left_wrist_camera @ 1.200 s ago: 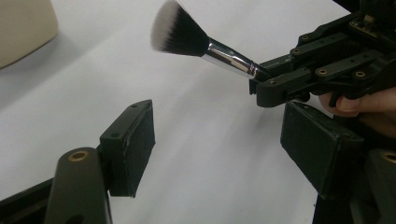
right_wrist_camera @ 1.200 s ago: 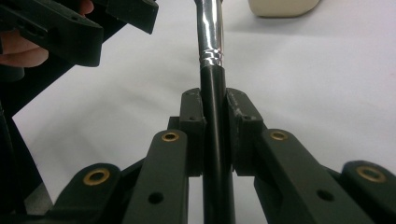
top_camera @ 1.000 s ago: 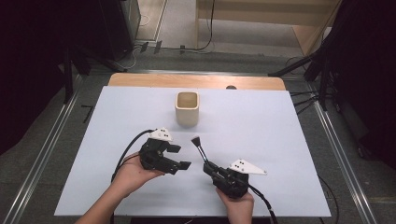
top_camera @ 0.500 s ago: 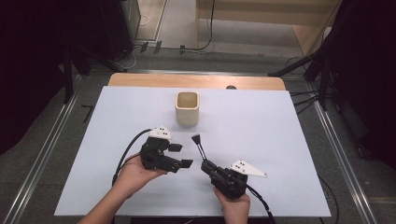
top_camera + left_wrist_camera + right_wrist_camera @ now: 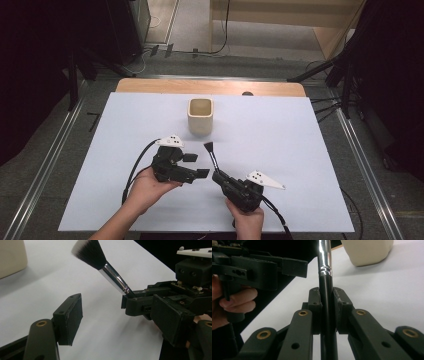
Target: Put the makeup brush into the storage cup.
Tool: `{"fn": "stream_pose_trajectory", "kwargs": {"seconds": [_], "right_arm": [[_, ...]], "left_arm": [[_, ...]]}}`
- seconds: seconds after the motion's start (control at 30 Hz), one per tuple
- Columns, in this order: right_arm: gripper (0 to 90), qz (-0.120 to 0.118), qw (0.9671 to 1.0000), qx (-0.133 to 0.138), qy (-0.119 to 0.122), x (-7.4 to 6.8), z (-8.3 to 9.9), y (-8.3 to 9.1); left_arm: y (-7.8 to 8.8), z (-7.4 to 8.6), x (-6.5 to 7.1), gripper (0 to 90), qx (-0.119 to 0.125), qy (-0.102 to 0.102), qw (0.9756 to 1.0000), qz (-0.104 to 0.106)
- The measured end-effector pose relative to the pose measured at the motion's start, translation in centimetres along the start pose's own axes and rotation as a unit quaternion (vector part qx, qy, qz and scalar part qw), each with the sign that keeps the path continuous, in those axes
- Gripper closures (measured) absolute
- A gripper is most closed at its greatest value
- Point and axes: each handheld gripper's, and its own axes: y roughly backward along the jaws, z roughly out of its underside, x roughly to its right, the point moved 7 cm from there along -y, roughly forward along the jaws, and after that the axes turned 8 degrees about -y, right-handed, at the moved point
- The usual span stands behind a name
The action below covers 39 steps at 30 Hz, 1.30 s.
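You have two grippers, one brush and one cup on the white table. Your left gripper sits with its jaws wide apart and nothing between them, just left of the brush. The brush is clamped by its black handle in your right gripper, near the table's front middle. Its long axis runs away from you, bristles leading toward the cream cup, tilted slightly left. The cup stands upright farther back, apart from the bristles.
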Motion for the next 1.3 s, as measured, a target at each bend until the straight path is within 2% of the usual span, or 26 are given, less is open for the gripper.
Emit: {"fn": "stream_pose_trajectory", "kwargs": {"seconds": [0.17, 0.2, 0.5, 0.53, 0.77, 0.8, 0.83, 0.93, 1.3], "right_arm": [[79.4, -0.008, 0.9999, 0.004, -0.011, -0.1, -0.1, -0.1], [79.4, -0.017, 0.9996, 0.005, -0.023, -0.2, -0.2, -0.1], [79.4, -0.027, 0.9993, 0.015, -0.022, -0.4, -0.1, -0.3], [79.3, -0.029, 0.9992, 0.016, -0.023, -0.5, -0.2, -0.3], [79.4, -0.029, 0.9991, 0.020, -0.024, -0.6, -0.2, -0.3], [79.3, -0.029, 0.9991, 0.021, -0.024, -0.7, -0.1, -0.3], [79.3, -0.029, 0.9991, 0.021, -0.024, -0.7, -0.1, -0.3], [79.3, -0.030, 0.9990, 0.023, -0.023, -0.8, -0.2, -0.4], [79.4, -0.024, 0.9994, 0.018, -0.019, -0.9, -0.1, -0.7]], "left_arm": [[-0.1, -0.2, 0.0, 26.4, 0.011, 0.004, 0.9999, 0.001], [-0.1, -0.3, 0.0, 26.3, 0.017, 0.011, 0.9998, 0.006], [-0.3, -0.5, -0.1, 26.9, 0.037, 0.042, 0.9983, 0.015], [-0.3, -0.7, -0.1, 27.6, 0.043, 0.055, 0.9974, 0.019], [-0.3, -0.8, -0.1, 32.9, 0.053, 0.080, 0.9950, 0.029], [-0.4, -0.9, -0.2, 33.9, 0.056, 0.092, 0.9937, 0.031], [-0.4, -0.9, -0.2, 34.8, 0.056, 0.092, 0.9937, 0.031], [-0.5, -1.0, -0.4, 36.3, 0.059, 0.113, 0.9913, 0.034], [-1.2, -1.2, -0.8, 37.5, 0.062, 0.133, 0.9887, 0.033]]}}
